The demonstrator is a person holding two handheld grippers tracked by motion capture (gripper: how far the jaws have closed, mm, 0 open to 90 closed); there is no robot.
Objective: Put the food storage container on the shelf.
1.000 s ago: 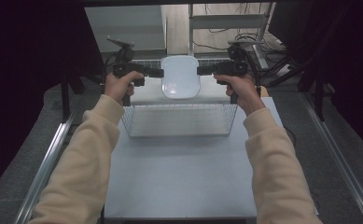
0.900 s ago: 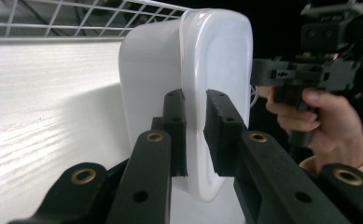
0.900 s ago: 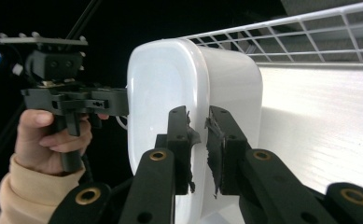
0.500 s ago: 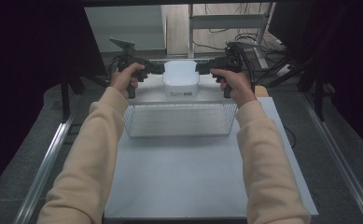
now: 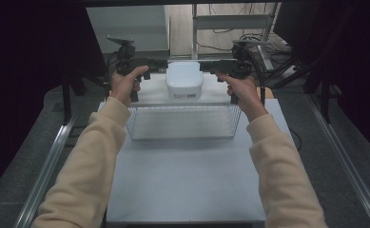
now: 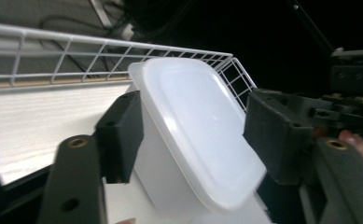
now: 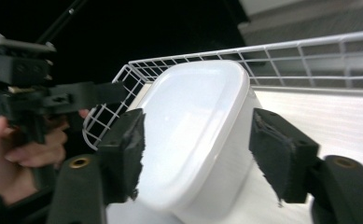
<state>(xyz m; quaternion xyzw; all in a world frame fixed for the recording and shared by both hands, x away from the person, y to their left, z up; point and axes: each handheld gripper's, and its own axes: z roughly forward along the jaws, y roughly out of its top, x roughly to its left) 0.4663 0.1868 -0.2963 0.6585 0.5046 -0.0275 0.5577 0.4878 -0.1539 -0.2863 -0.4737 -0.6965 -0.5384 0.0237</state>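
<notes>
**Jaws Spread Either Side of White Tub in Wire Basket**

As both hands reach across the table (image 5: pixel 182 185), a white lidded container (image 5: pixel 184 81) stands in the far part of a white wire basket (image 5: pixel 182 124), its lid on and a small label on its near wall. From the high view, the left gripper (image 5: pixel 160 63) comes in level from one side and the right gripper (image 5: pixel 207 63) from the other, their tips close beside the tub's upper corners.

Seen along the left gripper (image 6: pixel 193 133), the black pads stand wide, the container (image 6: pixel 195 135) lying between them with a visible gap to the pad on the right of that view. Along the right gripper (image 7: pixel 198 147), the same tub (image 7: pixel 193 135) lies between spread pads, not squeezed by either. Both pairs of jaws have just been opening, released from the container, which rests on the basket floor. Cream sleeves (image 5: pixel 87 161) cover the person's forearms.
</notes>
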